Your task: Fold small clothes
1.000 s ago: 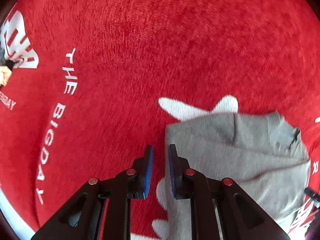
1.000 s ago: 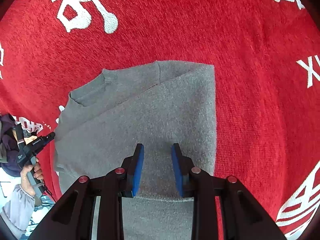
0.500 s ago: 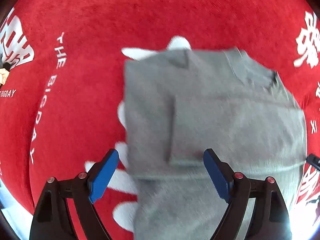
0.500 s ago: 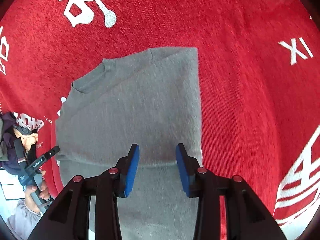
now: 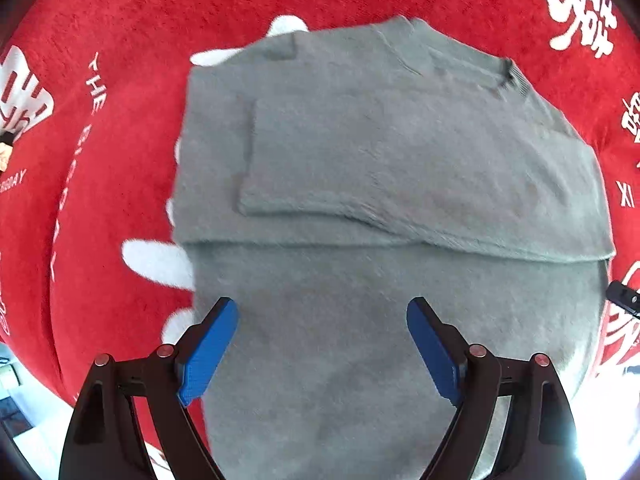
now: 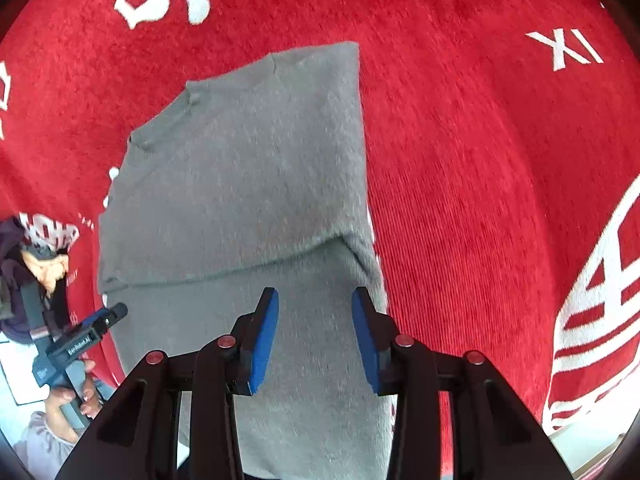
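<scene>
A grey knit sweater [image 5: 400,152] lies flat on a red cloth [image 5: 132,20] with white lettering, its sleeves folded in over the body and the neckline at the far end. My left gripper [image 5: 322,320] hangs over the sweater's lower part, jaws wide open, nothing between the blue pads [image 5: 208,344]. In the right wrist view the same sweater [image 6: 248,168] runs up the middle. My right gripper [image 6: 315,320] is above its right-hand lower part, jaws opening, with only fabric below them and nothing gripped.
The red cloth [image 6: 480,160] covers the whole surface around the sweater. At the left edge of the right wrist view a person's hand [image 6: 72,396] holds the other gripper's handle. A pale floor shows past the cloth's near edge [image 5: 24,380].
My left gripper went from shut beside the sweater's edge to wide open and moved over the sweater. My right gripper widened and drew back toward the sweater's lower part.
</scene>
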A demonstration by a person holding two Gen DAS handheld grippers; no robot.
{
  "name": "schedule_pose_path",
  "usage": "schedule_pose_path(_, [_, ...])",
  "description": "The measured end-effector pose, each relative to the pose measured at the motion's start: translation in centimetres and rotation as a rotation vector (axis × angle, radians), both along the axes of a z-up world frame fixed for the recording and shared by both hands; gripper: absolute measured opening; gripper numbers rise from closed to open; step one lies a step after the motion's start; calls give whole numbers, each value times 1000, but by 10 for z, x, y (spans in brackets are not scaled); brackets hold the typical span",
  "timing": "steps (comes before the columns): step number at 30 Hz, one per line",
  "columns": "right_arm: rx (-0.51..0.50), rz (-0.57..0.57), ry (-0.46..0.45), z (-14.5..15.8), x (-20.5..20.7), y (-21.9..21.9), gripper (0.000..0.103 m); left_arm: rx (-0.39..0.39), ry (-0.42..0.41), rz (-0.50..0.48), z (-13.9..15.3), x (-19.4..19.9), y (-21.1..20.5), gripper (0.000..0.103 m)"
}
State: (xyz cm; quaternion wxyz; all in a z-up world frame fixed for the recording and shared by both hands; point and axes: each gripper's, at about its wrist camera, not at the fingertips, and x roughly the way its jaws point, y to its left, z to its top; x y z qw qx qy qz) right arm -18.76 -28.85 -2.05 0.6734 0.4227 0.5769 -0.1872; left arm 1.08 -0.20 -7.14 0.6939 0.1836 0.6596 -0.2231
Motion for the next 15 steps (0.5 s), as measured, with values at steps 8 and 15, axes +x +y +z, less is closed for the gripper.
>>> schedule_pose_path(8, [45,103,-8,7,0,16,52,20,-3,-5,27,-51,-24,87])
schedule_pose_path(15, [21,225,-10,17,5,30,58,18,-6,12,46,-112,-53,87])
